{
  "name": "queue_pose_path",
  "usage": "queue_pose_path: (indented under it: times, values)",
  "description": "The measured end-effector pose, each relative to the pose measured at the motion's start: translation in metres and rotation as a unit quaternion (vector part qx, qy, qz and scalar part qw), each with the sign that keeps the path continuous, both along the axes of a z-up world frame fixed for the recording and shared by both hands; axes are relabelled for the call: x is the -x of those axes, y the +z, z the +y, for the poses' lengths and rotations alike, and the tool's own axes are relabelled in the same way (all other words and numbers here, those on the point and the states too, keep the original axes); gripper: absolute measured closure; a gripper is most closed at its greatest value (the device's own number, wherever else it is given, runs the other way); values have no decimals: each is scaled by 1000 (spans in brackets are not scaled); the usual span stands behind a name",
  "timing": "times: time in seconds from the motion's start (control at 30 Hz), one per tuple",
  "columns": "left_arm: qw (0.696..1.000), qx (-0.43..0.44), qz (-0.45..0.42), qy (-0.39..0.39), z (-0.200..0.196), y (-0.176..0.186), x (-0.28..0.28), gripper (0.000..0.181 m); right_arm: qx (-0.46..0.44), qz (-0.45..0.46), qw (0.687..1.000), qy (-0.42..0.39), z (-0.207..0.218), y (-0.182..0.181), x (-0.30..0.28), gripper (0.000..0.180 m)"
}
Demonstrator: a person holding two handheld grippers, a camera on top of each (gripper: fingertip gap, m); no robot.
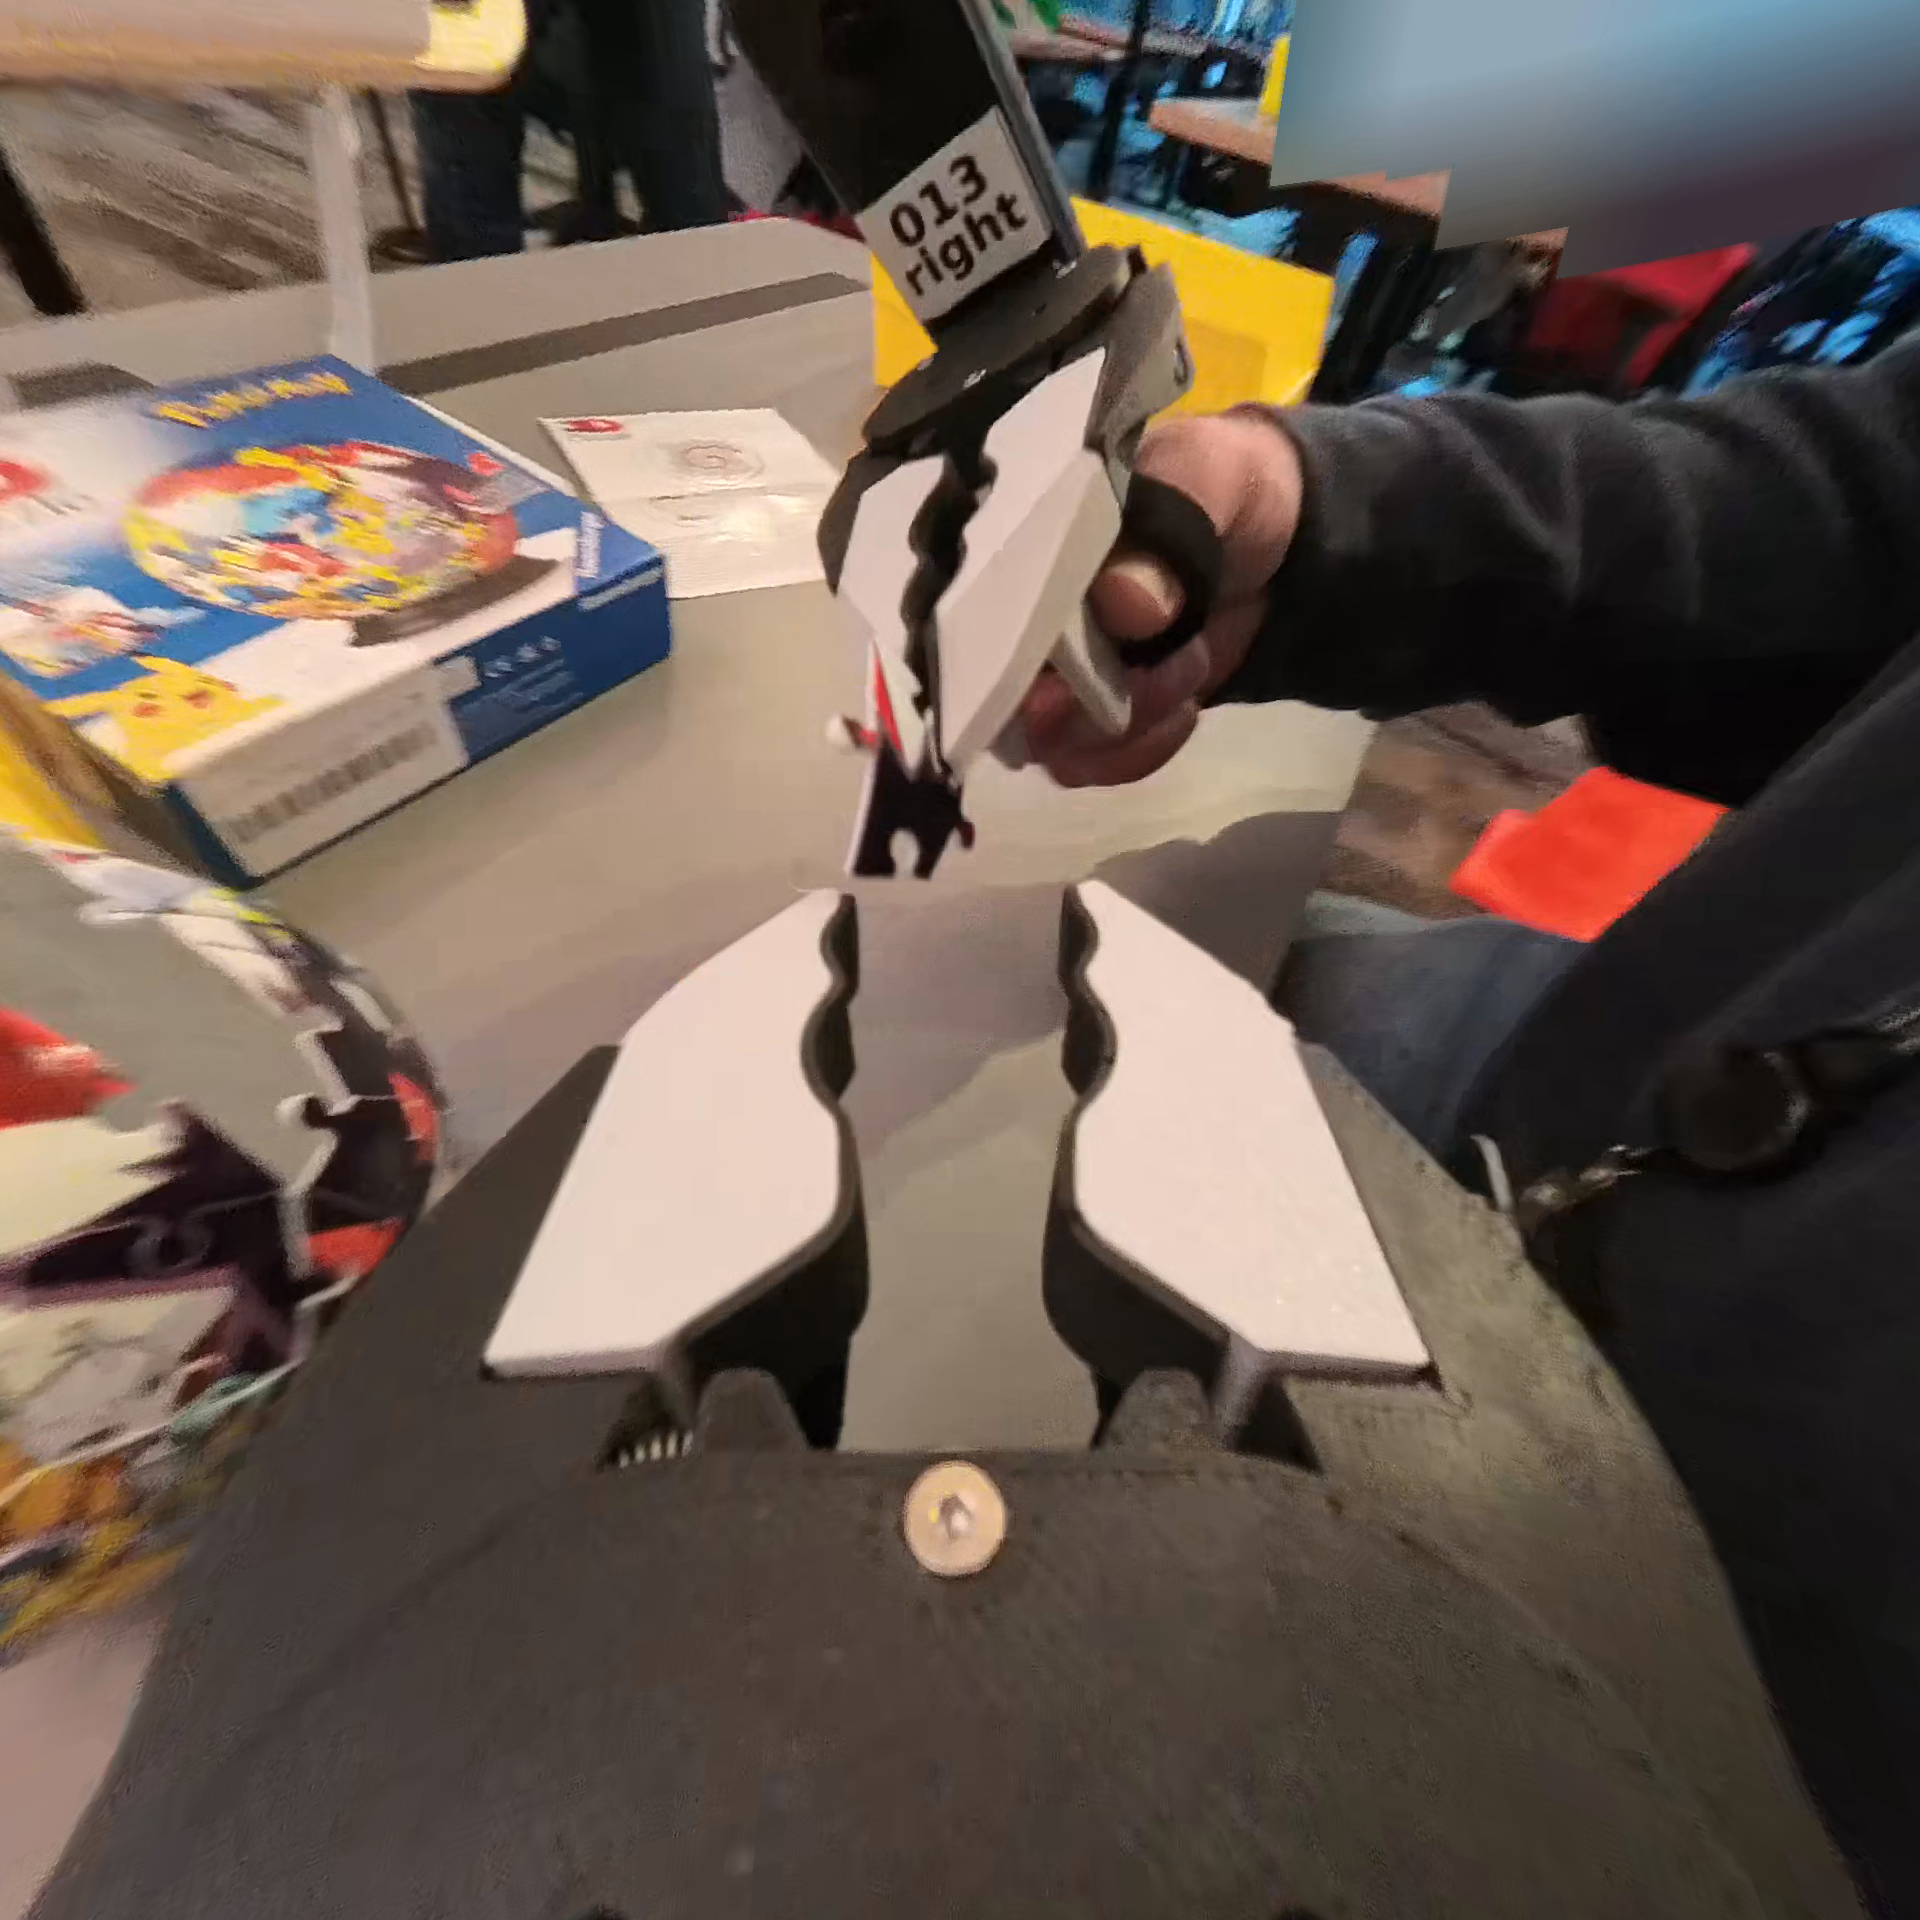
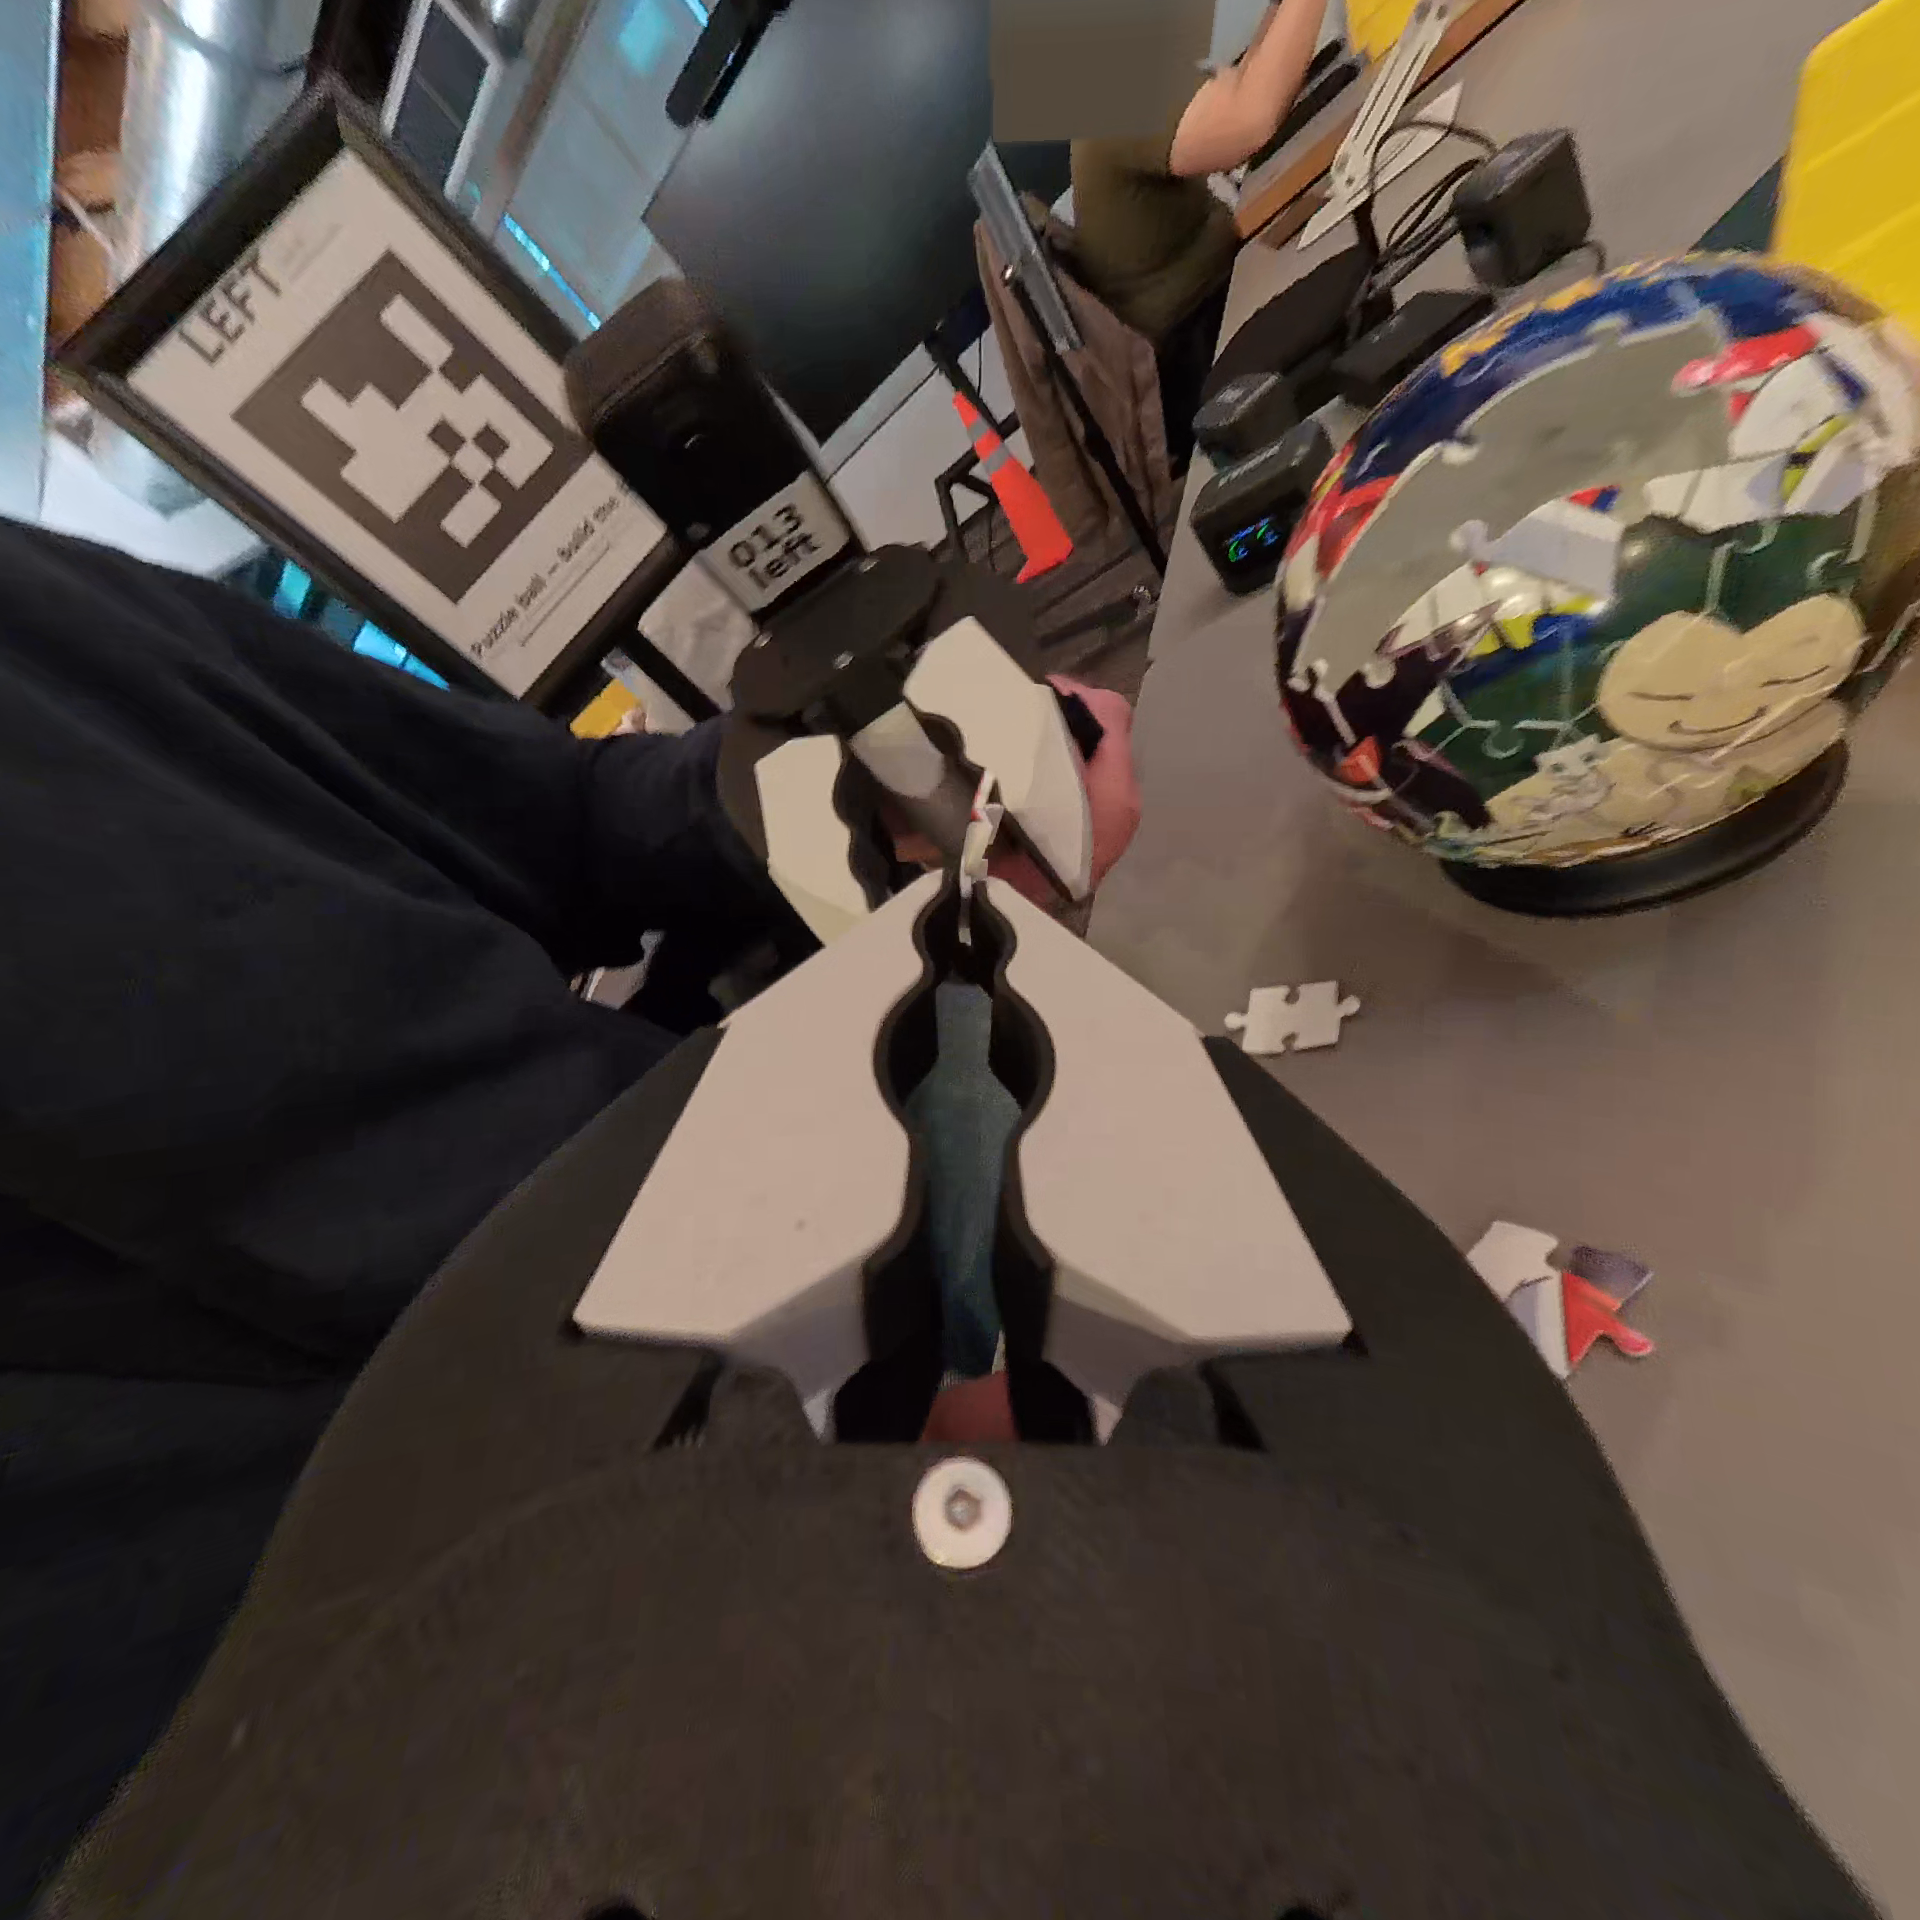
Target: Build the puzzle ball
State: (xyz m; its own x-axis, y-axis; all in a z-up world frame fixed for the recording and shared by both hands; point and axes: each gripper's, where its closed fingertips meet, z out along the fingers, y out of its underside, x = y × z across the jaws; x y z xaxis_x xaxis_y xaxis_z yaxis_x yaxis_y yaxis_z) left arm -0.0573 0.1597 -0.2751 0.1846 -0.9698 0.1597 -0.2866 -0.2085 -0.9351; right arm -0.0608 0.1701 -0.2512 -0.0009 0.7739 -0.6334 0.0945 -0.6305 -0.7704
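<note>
The puzzle ball (image 2: pixel 1600 582), a glossy sphere of interlocked curved plastic pieces printed with cartoon figures, sits on a round black stand (image 2: pixel 1652 868) on the smooth grey desk (image 2: pixel 1299 1195); patches of its surface are plain grey. In the left wrist view it is a blur at the left edge (image 1: pixel 197 1226).

Near it on the desk lie a loose white jigsaw piece, blank side up (image 2: pixel 1291 1016), and a small joined cluster of pieces with a red arrow-like print (image 2: pixel 1564 1304). Farther back are a flat blue cardboard puzzle box (image 1: pixel 312 613) and a white paper leaflet (image 1: pixel 696 499). Behind the ball stand black charger-like blocks with cables (image 2: pixel 1278 478), an orange traffic cone (image 2: pixel 1013 488) and a framed black-and-white marker sign (image 2: pixel 384 436).

The right tongs (image 2: pixel 964 920), with matte white outer faces and wavy black inner edges, are clenched on a thin curved puzzle piece (image 1: pixel 904 821), dark with red and white print, held edge-on above the desk. The left tongs (image 1: pixel 956 914) are released, fingers well apart, tips just beside that piece; whether they touch it I cannot tell. A dark sleeve (image 1: pixel 1558 561) fills the right side of the left wrist view.
</note>
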Motion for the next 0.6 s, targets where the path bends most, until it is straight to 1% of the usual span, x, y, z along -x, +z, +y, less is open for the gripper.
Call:
queue_pose_path:
  times: [0.07,0.13,0.2,0.33,0.43,0.6]
  values:
    - [998,-49,20,32,11,4,13,140,5,1,1000,-16,12,2,1,180]
    - [989,-114,53,80,28,7,30,134,2,-6,1000,-21,24,2,3,180]
    - [974,-166,88,130,47,7,49,124,2,-21,1000,-17,34,0,7,180]
    - [942,-224,138,207,82,4,80,108,-6,-63,998,17,51,-2,21,180]
    - [933,-241,155,220,94,-2,84,97,-22,-106,993,54,59,-4,30,180]
    - [924,-256,175,224,104,-10,86,89,-49,-181,975,118,66,-11,41,180]
